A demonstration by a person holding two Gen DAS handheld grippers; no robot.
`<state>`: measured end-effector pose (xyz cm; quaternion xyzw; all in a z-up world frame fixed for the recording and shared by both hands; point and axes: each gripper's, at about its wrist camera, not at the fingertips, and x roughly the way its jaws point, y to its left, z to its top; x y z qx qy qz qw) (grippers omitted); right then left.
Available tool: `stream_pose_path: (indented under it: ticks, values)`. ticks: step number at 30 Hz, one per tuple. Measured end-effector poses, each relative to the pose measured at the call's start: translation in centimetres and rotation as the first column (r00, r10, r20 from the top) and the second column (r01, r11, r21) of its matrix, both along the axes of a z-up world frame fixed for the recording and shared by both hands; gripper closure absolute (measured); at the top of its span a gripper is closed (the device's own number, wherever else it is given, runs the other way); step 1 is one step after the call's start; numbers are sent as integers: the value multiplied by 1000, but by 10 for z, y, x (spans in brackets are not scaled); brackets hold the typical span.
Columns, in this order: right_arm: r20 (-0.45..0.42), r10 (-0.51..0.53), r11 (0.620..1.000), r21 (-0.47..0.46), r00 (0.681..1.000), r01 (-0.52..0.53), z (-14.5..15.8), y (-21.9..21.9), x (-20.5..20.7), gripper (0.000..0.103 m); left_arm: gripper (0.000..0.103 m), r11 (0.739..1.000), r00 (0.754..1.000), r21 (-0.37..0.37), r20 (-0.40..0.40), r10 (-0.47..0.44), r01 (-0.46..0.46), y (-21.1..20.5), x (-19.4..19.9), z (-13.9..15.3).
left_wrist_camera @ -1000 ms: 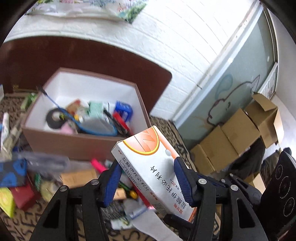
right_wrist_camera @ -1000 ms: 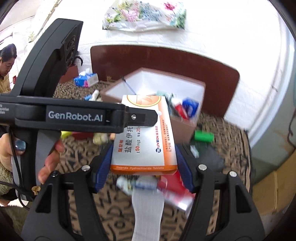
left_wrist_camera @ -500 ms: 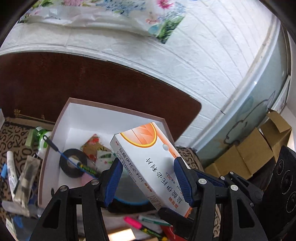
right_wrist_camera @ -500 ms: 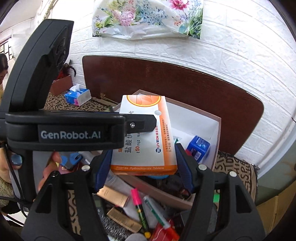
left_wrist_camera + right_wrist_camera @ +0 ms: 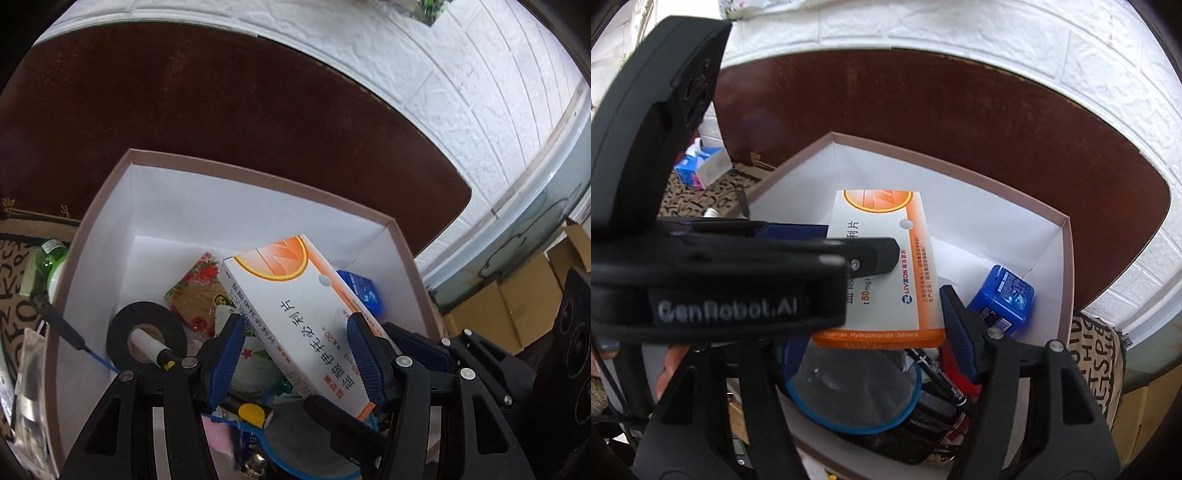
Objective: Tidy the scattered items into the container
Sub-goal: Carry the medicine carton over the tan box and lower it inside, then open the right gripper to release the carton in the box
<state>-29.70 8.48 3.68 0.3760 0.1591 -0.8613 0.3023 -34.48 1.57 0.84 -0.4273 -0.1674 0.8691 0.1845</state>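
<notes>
A white and orange tablet box [image 5: 303,314] [image 5: 886,273] hangs tilted over the open brown cardboard box with white inside [image 5: 236,206] [image 5: 1049,236]. My left gripper [image 5: 295,354] is shut on its long sides. My right gripper [image 5: 875,325] also brackets the tablet box at its orange end; the left gripper's body hides the right's left finger. Inside the container lie a black tape roll [image 5: 146,332], a red patterned packet [image 5: 197,291], a blue box [image 5: 1004,299] and a blue-rimmed disc [image 5: 853,391].
A dark brown headboard [image 5: 221,96] stands behind the container against a white brick wall. A green bottle [image 5: 53,258] lies left of the container. A tissue pack [image 5: 701,170] sits far left. Cardboard boxes [image 5: 517,295] stand at the right.
Both grippers have carried the tablet box forward from above the scattered items to over the container's inside and lowered it. The grip on it has not changed.
</notes>
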Motion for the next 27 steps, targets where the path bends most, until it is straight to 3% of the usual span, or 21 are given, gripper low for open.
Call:
stream_pose_path:
  ticks: [5,16,18,20,22,24,27]
  values:
    - [38,-22,999,30,999,21,-12,-3,-10,36,45,1000,1000,13,26,-4,4,1,-7,-14]
    - [49,-44,999,27,998,43,-14,-2,-14,35,45,1000,1000,16,15,3,-3,3,-7,-14]
    - [44,-50,999,20,998,49,-13,-1,-13,34,45,1000,1000,3,6,0,0,4,-3,-12]
    - [23,-50,999,16,998,50,-9,-1,-8,26,44,1000,1000,-14,-9,-7,7,6,1,-7]
    - [-6,-48,999,9,999,48,-2,1,-5,22,42,1000,1000,-25,-21,-7,6,7,6,-1]
    - [-28,-50,999,9,998,51,4,1,0,19,32,1000,999,-19,-34,6,-7,5,11,6]
    - [-41,-56,998,-4,998,56,13,4,8,18,25,999,997,-6,-66,38,-39,3,21,18]
